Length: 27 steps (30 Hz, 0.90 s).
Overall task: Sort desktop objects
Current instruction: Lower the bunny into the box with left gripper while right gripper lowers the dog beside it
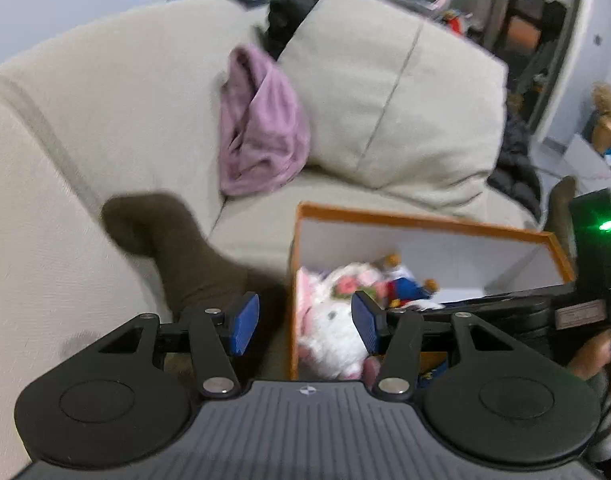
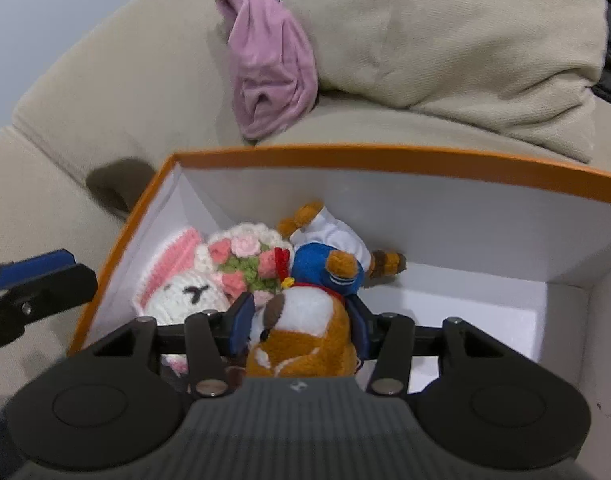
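your right gripper (image 2: pixel 301 328) is clamped on a brown and white plush toy (image 2: pixel 305 332) and sits low inside the orange box (image 2: pixel 385 158), probably so the toy lands on the floor of the box and does not tumble over the rim. your left gripper (image 1: pixel 305 322) hangs with its jaws apart and nothing between them, over the box's left wall, likely waiting its turn. count in the box: three toys, namely the one you grip, a crocheted bunny (image 2: pixel 185 284) with flowers, and a bear in blue and white (image 2: pixel 333 256). on the sofa (image 2: pixel 105 92): one brown sock (image 1: pixel 177 252), one pink cloth (image 1: pixel 261 128), one cushion (image 1: pixel 389 92).
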Motion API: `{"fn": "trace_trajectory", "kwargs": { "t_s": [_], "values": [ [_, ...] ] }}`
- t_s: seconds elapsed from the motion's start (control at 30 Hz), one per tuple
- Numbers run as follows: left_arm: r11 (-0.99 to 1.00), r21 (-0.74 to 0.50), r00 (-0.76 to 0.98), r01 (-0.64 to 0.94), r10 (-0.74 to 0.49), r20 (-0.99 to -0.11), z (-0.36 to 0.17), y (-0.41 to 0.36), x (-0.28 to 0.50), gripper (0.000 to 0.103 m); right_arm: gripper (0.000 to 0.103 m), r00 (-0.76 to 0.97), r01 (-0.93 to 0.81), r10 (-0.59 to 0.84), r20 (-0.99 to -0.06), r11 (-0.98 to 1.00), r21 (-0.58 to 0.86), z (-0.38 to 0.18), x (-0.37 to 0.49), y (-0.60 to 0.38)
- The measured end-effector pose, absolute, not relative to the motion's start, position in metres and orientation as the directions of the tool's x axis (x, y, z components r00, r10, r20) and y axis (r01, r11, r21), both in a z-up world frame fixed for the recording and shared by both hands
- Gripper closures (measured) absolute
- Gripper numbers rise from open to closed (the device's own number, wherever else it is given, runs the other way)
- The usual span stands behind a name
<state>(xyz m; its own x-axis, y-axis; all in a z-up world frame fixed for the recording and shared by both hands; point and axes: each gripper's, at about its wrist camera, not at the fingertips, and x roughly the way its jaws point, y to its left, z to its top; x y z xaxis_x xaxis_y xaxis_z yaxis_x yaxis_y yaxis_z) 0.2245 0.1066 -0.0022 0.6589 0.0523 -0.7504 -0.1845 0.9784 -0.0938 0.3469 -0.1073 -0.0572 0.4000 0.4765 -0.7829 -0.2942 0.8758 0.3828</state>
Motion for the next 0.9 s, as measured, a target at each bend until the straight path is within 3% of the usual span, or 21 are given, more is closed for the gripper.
{"fn": "trace_trajectory", "kwargs": {
  "t_s": [0.17, 0.3, 0.37, 0.4, 0.5, 0.67, 0.9],
  "values": [
    [0.982, -0.093, 0.612, -0.162, 0.026, -0.791, -0.023, 0.106, 0.233, 0.043, 0.047, 0.425, -0.273, 0.495, -0.758, 0.868, 0.414, -0.052, 0.341, -0.118],
    [0.984, -0.096, 0.582, -0.149, 0.009, -0.813, -0.034, 0.103, 0.238, 0.043, 0.041, 0.465, -0.295, 0.443, -0.766, 0.894, 0.338, -0.043, 0.329, -0.115],
    [0.983, -0.102, 0.571, -0.154, 0.004, -0.821, -0.037, 0.104, 0.239, 0.043, 0.045, 0.467, -0.287, 0.418, -0.779, 0.905, 0.314, -0.041, 0.325, -0.117],
    [0.982, -0.106, 0.569, -0.157, 0.002, -0.822, -0.037, 0.104, 0.239, 0.046, 0.053, 0.456, -0.28, 0.424, -0.782, 0.903, 0.326, -0.042, 0.324, -0.119],
    [0.983, -0.108, 0.567, -0.148, -0.005, -0.823, -0.036, 0.102, 0.239, 0.056, 0.065, 0.412, -0.246, 0.479, -0.775, 0.877, 0.412, -0.048, 0.326, -0.127],
    [0.984, -0.085, 0.565, -0.154, 0.017, -0.825, -0.035, 0.097, 0.239, 0.058, 0.067, 0.374, -0.228, 0.518, -0.769, 0.855, 0.465, -0.054, 0.333, -0.12],
    [0.984, -0.083, 0.568, -0.156, 0.02, -0.823, -0.033, 0.095, 0.238, 0.058, 0.062, 0.395, -0.31, 0.476, -0.785, 0.874, 0.374, -0.049, 0.329, -0.104]
  ]
}}
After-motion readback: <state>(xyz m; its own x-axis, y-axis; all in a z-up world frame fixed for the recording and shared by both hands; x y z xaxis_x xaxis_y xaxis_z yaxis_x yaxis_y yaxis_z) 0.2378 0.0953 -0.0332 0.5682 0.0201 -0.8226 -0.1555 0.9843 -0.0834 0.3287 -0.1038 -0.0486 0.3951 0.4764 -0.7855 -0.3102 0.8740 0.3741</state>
